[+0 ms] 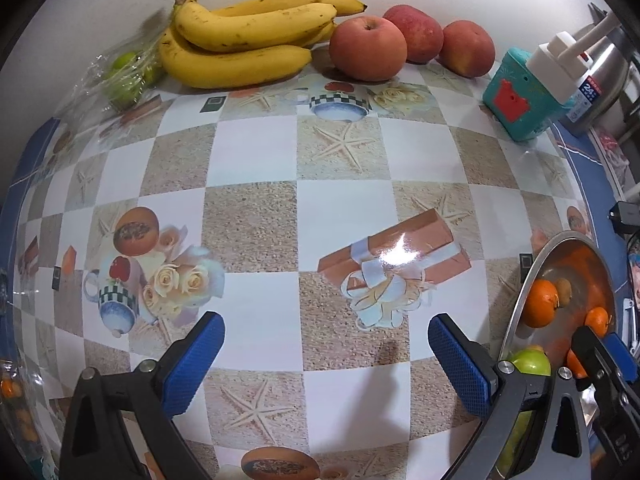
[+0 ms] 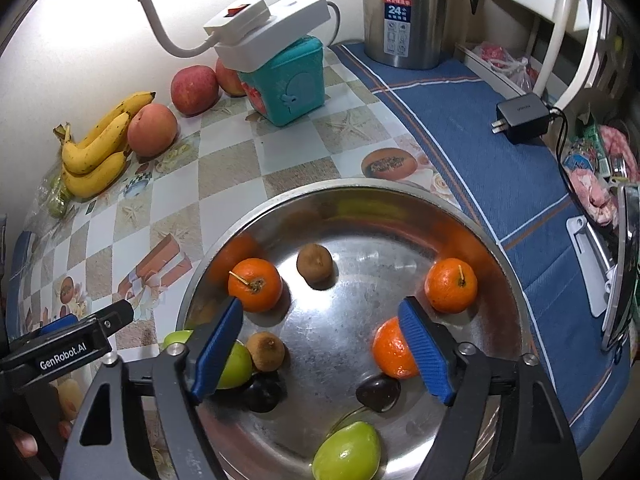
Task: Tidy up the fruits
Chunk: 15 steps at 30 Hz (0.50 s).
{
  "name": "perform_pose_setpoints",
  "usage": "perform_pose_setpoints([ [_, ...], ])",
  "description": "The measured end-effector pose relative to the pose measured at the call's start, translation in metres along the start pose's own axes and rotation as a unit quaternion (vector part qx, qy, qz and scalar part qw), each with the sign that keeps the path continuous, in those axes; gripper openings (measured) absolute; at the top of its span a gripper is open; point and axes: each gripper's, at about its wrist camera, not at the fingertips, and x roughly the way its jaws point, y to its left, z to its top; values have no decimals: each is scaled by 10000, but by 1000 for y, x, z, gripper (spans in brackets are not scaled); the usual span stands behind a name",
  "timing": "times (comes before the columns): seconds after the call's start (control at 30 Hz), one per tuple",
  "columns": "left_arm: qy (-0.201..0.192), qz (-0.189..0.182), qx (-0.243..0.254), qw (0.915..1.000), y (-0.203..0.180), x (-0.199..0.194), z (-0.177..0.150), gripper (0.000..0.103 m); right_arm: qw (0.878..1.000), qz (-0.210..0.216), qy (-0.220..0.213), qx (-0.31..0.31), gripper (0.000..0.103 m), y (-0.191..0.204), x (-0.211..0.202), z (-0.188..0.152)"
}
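A steel bowl holds three oranges, two kiwis, green fruits and two dark plums. My right gripper is open and empty, hovering over the bowl's middle. My left gripper is open and empty above the patterned table, left of the bowl. Bananas and three apples lie at the far wall. Green fruits in a clear bag lie left of the bananas.
A teal box with a white power strip on it stands by the apples. A steel kettle and a black charger sit on the blue cloth at the right.
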Motion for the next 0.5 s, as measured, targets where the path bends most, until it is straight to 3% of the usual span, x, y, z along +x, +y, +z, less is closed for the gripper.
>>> perform_pose_setpoints([
  [0.23,-162,59,24,9998,5,-10,1,103,9998,18,-118,-186,99,8,-5,-3],
  [0.5,-228,113,-7,9997,10,-18,-4,103,9995,34,-157,-263,99,16,-10,-8],
])
